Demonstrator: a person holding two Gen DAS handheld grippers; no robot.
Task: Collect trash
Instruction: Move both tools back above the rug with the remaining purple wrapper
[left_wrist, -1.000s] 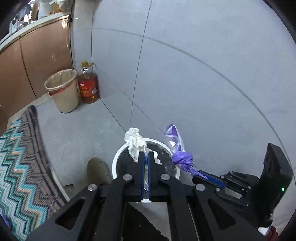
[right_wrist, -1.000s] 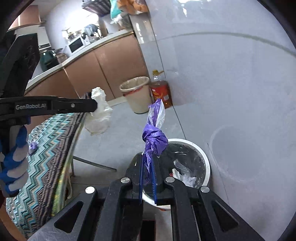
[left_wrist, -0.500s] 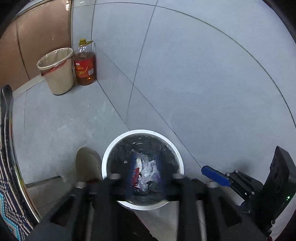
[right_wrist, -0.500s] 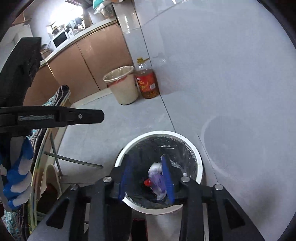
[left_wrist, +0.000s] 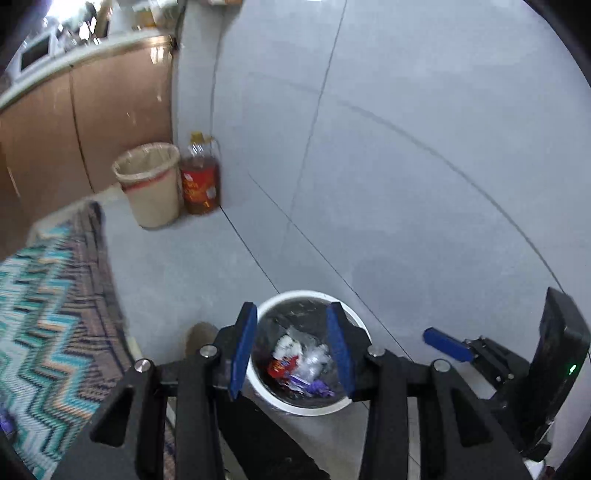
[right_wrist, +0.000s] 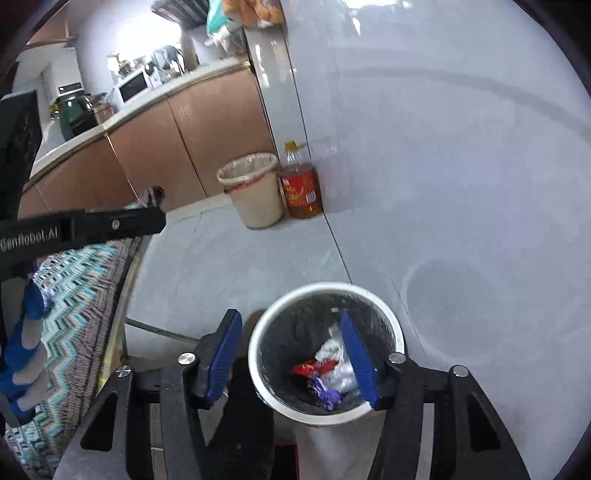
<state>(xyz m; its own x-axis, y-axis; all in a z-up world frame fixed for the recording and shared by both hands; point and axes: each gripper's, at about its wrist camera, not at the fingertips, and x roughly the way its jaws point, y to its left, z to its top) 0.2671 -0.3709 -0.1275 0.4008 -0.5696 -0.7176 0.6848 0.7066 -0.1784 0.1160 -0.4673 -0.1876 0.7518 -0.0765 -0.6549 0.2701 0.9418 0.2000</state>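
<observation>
A white bin (left_wrist: 309, 293) with a black liner stands on the floor below both grippers. In it lie white tissue (right_wrist: 330, 347), a red wrapper (right_wrist: 314, 367) and a purple wrapper (right_wrist: 327, 395). My left gripper (left_wrist: 290, 308) hangs open above the bin with nothing between its blue pads. My right gripper (right_wrist: 290, 315) is over the same bin (right_wrist: 325, 286); its jaws are opening and hold nothing. One blue finger of the right gripper (left_wrist: 447, 345) shows at the lower right of the left wrist view. The left gripper's black finger (right_wrist: 110, 225) crosses the right wrist view.
A beige lined bin (left_wrist: 149, 184) and an oil bottle (left_wrist: 199, 184) stand by the grey wall. Brown cabinets (left_wrist: 74, 122) run along the left. A table with a zigzag cloth (left_wrist: 44, 295) is close on the left. A blue-gloved hand (right_wrist: 22, 354) holds the left gripper.
Both grippers went from shut to open. The white tissue left the left gripper and the purple wrapper left the right one; both now lie in the white bin.
</observation>
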